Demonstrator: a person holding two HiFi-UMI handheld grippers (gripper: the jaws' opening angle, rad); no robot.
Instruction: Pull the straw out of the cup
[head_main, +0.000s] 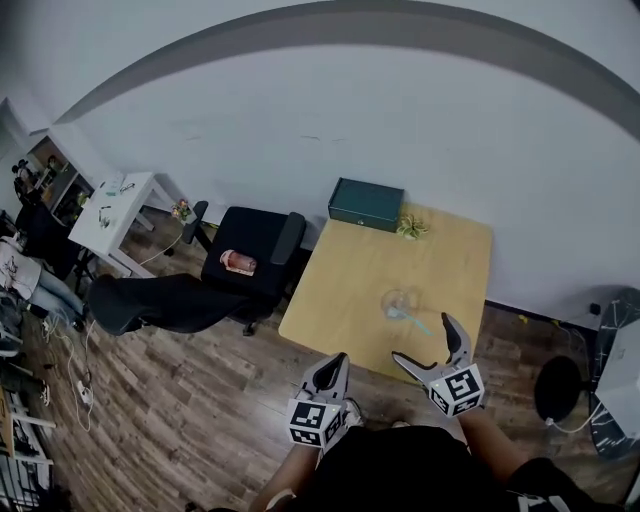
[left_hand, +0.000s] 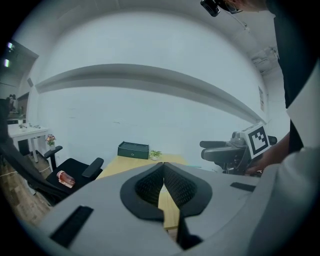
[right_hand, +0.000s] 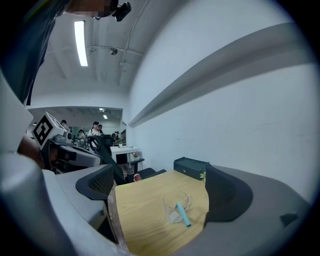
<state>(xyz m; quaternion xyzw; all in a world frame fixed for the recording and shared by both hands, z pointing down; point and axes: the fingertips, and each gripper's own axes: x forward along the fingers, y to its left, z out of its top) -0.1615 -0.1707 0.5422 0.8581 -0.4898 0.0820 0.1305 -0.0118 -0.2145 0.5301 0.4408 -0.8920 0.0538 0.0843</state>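
Right gripper spread wide and empty, short of the glass cup; the reach is not yet made.
Left gripper is pressed shut on nothing, further from the cup, off the wooden table's near edge. The light-blue straw leans out of the cup toward me. Next, I judge, the open jaws must close on that near end, perhaps with the cup steadied. Through the glass I can't read how deep the straw sits.
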